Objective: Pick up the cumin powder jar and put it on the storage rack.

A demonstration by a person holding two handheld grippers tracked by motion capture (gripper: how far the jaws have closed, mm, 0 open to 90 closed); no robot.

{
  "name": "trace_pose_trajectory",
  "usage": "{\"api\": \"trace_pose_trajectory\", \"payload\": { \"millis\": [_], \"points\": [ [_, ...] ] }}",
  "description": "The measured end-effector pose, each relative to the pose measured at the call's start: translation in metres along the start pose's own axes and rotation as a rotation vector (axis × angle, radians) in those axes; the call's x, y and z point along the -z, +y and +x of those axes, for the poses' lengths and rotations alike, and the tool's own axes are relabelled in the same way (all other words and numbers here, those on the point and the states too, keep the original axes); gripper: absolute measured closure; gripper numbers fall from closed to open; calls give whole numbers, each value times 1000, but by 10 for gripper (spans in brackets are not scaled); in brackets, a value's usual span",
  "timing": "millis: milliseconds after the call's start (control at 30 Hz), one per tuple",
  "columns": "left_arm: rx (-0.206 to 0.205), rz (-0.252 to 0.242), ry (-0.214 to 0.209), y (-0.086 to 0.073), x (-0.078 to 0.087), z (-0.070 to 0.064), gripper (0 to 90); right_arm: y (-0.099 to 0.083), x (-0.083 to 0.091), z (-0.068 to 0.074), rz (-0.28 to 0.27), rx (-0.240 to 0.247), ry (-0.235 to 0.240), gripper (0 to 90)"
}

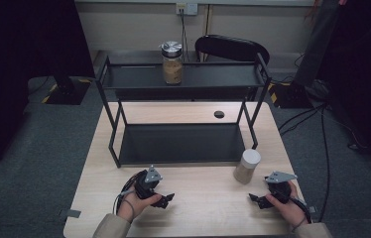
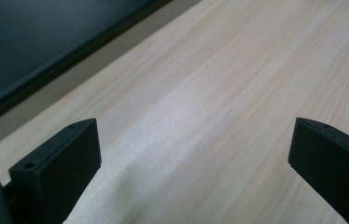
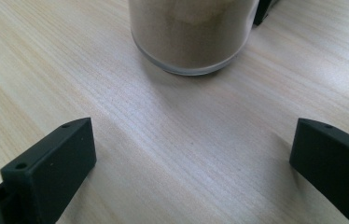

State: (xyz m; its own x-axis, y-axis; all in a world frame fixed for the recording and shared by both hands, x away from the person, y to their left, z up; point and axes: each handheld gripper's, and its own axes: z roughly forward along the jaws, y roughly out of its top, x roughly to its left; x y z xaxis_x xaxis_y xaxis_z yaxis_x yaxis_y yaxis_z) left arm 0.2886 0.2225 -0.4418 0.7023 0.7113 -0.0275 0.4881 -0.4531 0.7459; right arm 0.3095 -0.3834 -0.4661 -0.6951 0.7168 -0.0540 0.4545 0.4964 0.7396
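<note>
Right tongs [image 3: 191, 158] open, empty; white-lidded jar [image 1: 247, 166] upright at 11 o'clock, near. Left tongs [image 1: 166, 199] open, farther off.

Jar [image 1: 247, 166] right of shelf [image 1: 181, 144]

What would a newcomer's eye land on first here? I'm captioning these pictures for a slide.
Probably the black two-tier rack at the back of the pale wooden table, with a metal-lidded jar of tan powder on its top shelf. Next, a white-lidded jar standing on the table by the rack's front right leg. Near the front edge, the left tongs and right tongs rest open, holding nothing.
</note>
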Motion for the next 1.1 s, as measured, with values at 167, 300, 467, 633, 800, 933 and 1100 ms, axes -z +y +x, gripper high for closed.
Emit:
{"api": "trace_pose_trajectory", "payload": {
  "millis": [167, 300, 467, 633, 800, 933, 1100],
  "points": [
    [-12, 4, 4, -4, -2, 0, 16, 0, 0, 0, 0, 0, 0, 0],
    [-19, 20, 2, -6, -6, -1, 18, 0, 0, 0, 0, 0, 0, 0],
    [-30, 48, -2, -8, -12, -3, 18, 0, 0, 0, 0, 0, 0, 0],
    [-49, 73, -6, -9, -17, -4, 22, 0, 0, 0, 0, 0, 0, 0],
    [-65, 68, 9, -10, -18, -6, 20, 0, 0, 0, 0, 0, 0, 0],
    [-65, 61, 13, -13, -18, -7, 0, 0, 0, 0, 0, 0, 0, 0],
    [-67, 31, 9, -20, -19, -5, 0, 0, 0, 0, 0, 0, 0, 0]
  ]
}}
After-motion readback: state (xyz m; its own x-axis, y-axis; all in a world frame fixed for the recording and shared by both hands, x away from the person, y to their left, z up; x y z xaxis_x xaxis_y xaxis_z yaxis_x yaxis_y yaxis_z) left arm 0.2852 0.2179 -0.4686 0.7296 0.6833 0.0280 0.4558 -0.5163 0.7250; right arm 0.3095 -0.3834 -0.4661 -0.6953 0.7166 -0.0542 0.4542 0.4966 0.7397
